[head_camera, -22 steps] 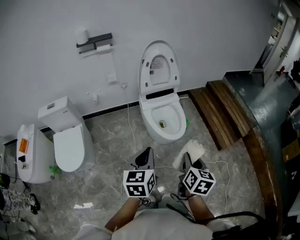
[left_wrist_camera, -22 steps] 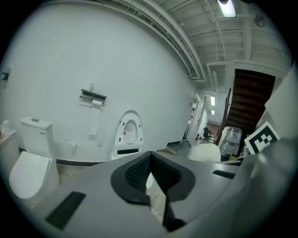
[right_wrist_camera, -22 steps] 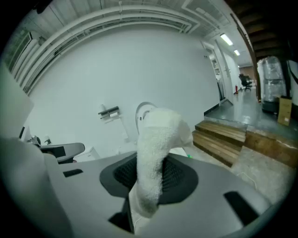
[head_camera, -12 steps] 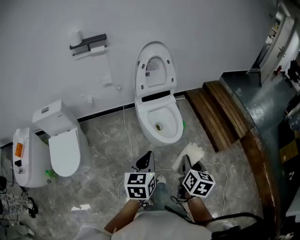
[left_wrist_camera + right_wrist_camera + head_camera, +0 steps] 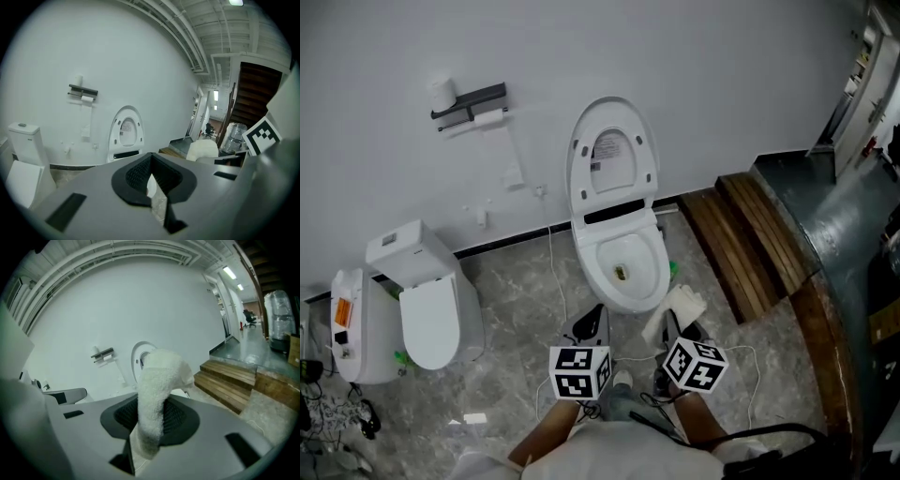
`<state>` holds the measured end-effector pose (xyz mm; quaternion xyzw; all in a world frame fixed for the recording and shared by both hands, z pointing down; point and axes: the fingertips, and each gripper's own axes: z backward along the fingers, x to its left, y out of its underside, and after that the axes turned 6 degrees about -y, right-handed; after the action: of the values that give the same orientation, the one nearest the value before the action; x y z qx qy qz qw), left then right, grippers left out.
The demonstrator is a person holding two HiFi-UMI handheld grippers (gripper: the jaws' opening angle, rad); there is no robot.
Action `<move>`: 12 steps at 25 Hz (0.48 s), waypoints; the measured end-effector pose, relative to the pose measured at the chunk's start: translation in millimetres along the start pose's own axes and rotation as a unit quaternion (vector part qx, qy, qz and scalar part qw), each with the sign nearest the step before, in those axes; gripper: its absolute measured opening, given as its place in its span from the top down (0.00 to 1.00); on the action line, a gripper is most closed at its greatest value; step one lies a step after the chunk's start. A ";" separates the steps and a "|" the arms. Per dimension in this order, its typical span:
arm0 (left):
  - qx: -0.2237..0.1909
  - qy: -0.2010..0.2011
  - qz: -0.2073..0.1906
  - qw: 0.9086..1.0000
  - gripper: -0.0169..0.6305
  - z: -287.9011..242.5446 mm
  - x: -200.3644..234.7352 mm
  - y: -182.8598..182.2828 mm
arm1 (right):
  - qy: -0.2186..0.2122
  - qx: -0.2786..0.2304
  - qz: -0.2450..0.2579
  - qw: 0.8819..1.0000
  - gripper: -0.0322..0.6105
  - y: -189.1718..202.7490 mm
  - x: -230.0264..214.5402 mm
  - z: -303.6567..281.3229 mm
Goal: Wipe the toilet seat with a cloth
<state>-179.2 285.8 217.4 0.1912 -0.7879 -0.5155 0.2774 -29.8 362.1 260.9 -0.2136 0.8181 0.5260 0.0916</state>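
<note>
The white toilet (image 5: 623, 272) stands against the wall with its lid and seat (image 5: 611, 157) raised, bowl open. My left gripper (image 5: 592, 319) is just short of the bowl's front rim, on its left, jaws shut with nothing in them. The left gripper view shows my left gripper (image 5: 152, 183) closed and the raised lid (image 5: 125, 136) ahead. My right gripper (image 5: 673, 324) is shut on a white fluffy cloth (image 5: 677, 307) beside the bowl's right front. In the right gripper view the cloth (image 5: 157, 394) stands up out of my right gripper (image 5: 140, 439) and hides most of the toilet (image 5: 139, 356).
A second toilet (image 5: 427, 305) with a closed lid stands at left, another white unit (image 5: 352, 323) beyond it. A paper holder (image 5: 469, 98) hangs on the wall. Wooden steps (image 5: 748, 239) rise at right. A white cable (image 5: 555, 272) trails over the marble floor.
The view has moved toward the toilet; its bowl now lies closer to both grippers. Both grippers keep their pose, and the cloth stays in the right one.
</note>
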 end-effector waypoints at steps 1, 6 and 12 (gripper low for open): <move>0.000 -0.002 -0.001 1.000 0.97 -10.0 -1.3 -4.5 | -0.002 -0.001 0.000 1.000 0.79 -8.3 -4.1 -8.0; 0.000 -0.006 -0.014 1.000 0.97 -61.1 -12.8 -25.2 | -0.007 -0.007 -0.005 1.000 0.79 -44.9 -33.6 -44.6; 0.005 -0.017 -0.030 0.999 0.97 -102.3 -24.0 -36.6 | -0.015 0.001 -0.015 1.000 0.79 -65.2 -60.7 -79.3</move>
<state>-95.2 213.2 210.2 0.2080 -0.7888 -0.5227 0.2475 59.4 282.9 264.1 -0.2176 0.8141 0.5266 0.1120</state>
